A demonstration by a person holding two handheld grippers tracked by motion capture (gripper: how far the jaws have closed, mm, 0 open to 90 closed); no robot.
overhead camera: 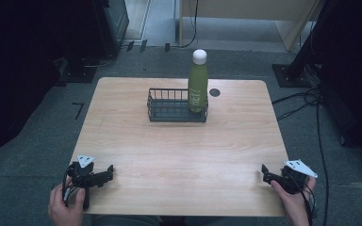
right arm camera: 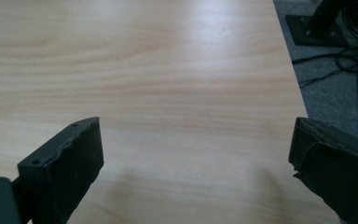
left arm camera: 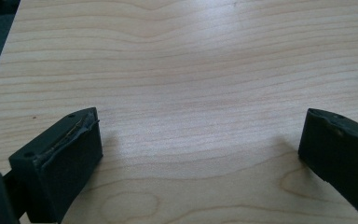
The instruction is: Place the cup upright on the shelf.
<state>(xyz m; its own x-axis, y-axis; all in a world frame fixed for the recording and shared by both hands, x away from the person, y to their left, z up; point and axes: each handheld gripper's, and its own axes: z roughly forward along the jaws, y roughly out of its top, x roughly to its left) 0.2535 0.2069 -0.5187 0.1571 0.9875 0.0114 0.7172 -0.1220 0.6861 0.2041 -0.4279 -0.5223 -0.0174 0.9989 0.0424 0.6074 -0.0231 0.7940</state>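
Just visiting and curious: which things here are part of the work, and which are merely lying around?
Part of the work: green bottle standing in the wire basket; left gripper and right gripper, both open.

Lying around: cables on the floor; dark round spot on the table.

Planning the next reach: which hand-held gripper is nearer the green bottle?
Right, slightly. The green bottle stands in the basket's right end, right of table centre. The right hand-held gripper sits at the near right edge, the left hand-held gripper at the near left corner; both open.
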